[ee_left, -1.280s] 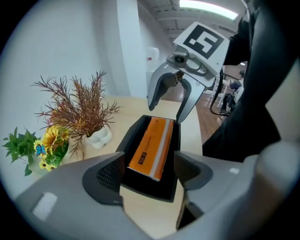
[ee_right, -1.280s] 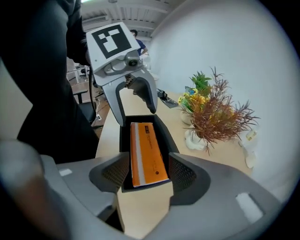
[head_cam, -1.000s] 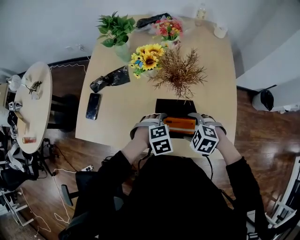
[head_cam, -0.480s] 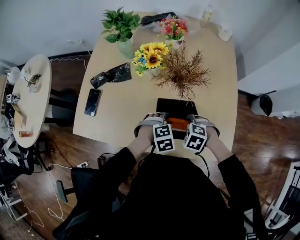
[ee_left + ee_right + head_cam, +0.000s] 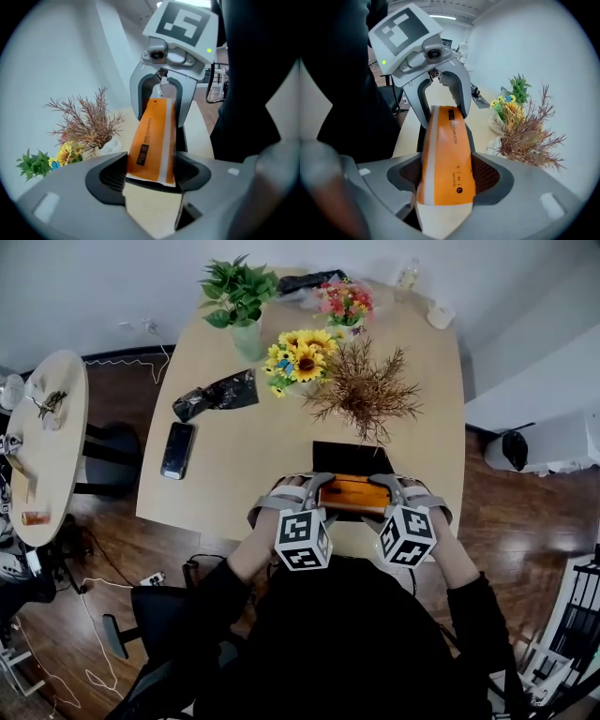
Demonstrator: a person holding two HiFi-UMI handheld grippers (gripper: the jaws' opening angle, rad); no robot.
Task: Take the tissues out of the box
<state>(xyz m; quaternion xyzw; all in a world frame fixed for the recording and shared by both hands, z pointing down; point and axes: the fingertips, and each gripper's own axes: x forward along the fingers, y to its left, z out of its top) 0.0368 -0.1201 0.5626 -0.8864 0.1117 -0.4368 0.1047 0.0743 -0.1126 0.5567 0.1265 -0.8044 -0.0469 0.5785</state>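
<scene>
An orange tissue box (image 5: 353, 493) hangs above the near edge of the table, held by its two ends. My left gripper (image 5: 317, 491) grips its left end and my right gripper (image 5: 388, 491) its right end. In the left gripper view the box (image 5: 152, 140) runs from my left gripper (image 5: 152, 180) to the right gripper (image 5: 161, 101) at the far end. The right gripper view shows the same box (image 5: 447, 159) between the jaws of my right gripper (image 5: 447, 183), with the left gripper (image 5: 440, 93) beyond. Both pairs of jaws have just been closing, and their pads press on the box.
A black mat (image 5: 349, 455) lies on the table (image 5: 244, 465) just beyond the box. Behind it stand a dried-plant vase (image 5: 366, 390), sunflowers (image 5: 298, 352), a green plant (image 5: 239, 296) and pink flowers (image 5: 342, 301). A phone (image 5: 175, 450) and a black bag (image 5: 217, 395) lie at left.
Both grippers have risen with the orange box. The marker cubes stand farther apart than half a second ago, and more of the box shows between them.
</scene>
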